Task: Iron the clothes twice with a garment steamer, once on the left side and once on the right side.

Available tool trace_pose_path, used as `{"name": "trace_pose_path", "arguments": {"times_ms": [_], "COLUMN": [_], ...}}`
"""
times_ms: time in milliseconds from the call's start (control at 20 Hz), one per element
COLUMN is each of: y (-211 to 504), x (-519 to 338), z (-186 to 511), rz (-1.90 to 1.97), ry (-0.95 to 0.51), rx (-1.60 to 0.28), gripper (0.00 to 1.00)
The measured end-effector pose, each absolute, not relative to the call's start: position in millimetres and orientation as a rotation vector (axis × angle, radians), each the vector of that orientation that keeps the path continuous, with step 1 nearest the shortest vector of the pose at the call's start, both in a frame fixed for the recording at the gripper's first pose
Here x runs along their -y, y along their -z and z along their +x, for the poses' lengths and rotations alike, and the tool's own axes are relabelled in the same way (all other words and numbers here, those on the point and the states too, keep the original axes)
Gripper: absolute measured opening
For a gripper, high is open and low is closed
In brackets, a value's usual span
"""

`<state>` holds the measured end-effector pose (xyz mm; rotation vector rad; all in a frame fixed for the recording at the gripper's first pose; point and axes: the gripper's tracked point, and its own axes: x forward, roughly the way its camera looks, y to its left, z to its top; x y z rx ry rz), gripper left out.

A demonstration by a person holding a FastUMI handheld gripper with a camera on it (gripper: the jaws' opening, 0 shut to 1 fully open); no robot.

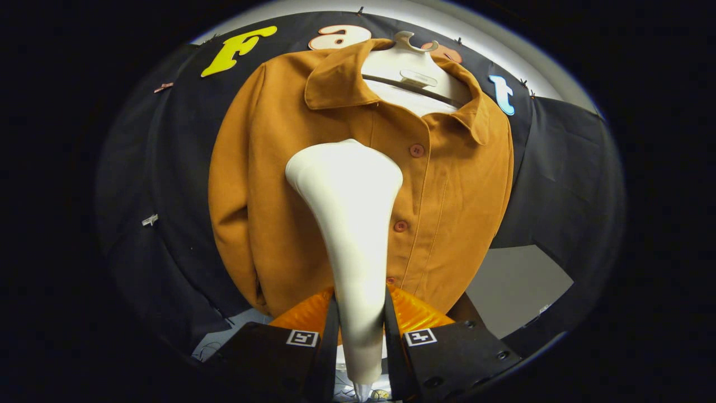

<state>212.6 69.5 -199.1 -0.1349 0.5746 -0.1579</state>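
While the rust-orange buttoned cotton shirt hangs on a white plastic hanger at twelve o'clock, the tongs clamp the smooth white garment steamer by its handle, its broad head up against the shirt front left of the buttons.

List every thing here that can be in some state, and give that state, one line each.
Gripper: shut on the steamer's handle, a finger pressing each side.
Steamer: held upright, head up against the shirt's front, beside the button strip.
Shirt: hanging on a hanger, buttoned down the front, collar open and folded down.
Buttons: the ones in sight are fastened.
Hanger: hung against the booth's wall, carrying the shirt.
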Motion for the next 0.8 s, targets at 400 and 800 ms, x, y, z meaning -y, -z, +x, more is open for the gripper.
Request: {"name": "trace_pose_path", "arguments": {"times_ms": [400,800], "y": [238.3,281.9], "x": [-75.8,-79.3], "z": [203.1,186.6], "rz": [-0.157,-0.173], "ry": [0.183,0.184], "rx": [-0.669,-0.773], "gripper": [0.41,0.41]}}
